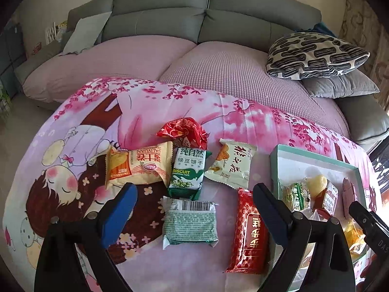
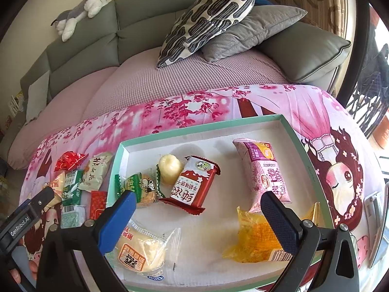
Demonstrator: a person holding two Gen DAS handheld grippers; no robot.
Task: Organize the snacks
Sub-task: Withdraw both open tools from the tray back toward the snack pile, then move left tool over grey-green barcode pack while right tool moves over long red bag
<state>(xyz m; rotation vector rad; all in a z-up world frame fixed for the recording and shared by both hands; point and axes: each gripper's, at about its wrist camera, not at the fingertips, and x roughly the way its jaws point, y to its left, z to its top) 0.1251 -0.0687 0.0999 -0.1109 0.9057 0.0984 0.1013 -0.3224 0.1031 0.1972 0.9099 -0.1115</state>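
Left gripper point(image 1: 194, 196): black arms, blue ribbed pads, fingers spread wide, nothing between them. Directly below the gap, a flat green-and-white foil packet point(image 1: 189, 221), barcode side up, crimped ends. Just ahead of it, a green biscuit pack point(image 1: 188, 171), glossy. Ahead-left, a puffy beige wafer pack point(image 1: 138, 165); ahead-right, a cream pack point(image 1: 231, 166) with a ragged seal edge. Farthest ahead, a crinkled red foil bag point(image 1: 182, 129). By the right finger, a long red bar wrapper point(image 1: 250, 231). Six loose packets on the printed pink cloth point(image 1: 73, 146).

Right gripper point(image 2: 198, 208): same build, fingers wide apart, empty, hovering over the tray point(image 2: 201, 125), a shallow cardboard box, mint rim, white floor. Inside, six items: clear-wrapped bun point(image 2: 143, 250) under the left finger; crumpled yellow wrapper point(image 2: 255, 241) under the right finger; round cookie in a green-edged wrapper point(image 2: 143, 187) ahead-left; pale yellow lump point(image 2: 170, 168) beyond it, touching a red-and-white biscuit pack point(image 2: 194, 185) at centre; pink pillow pack point(image 2: 262, 172) ahead-right, apart from the rest.

Beyond the cloth: grey sofa point(image 2: 85, 46), one patterned cushion point(image 2: 209, 17) stacked on a plain grey one point(image 2: 255, 29).
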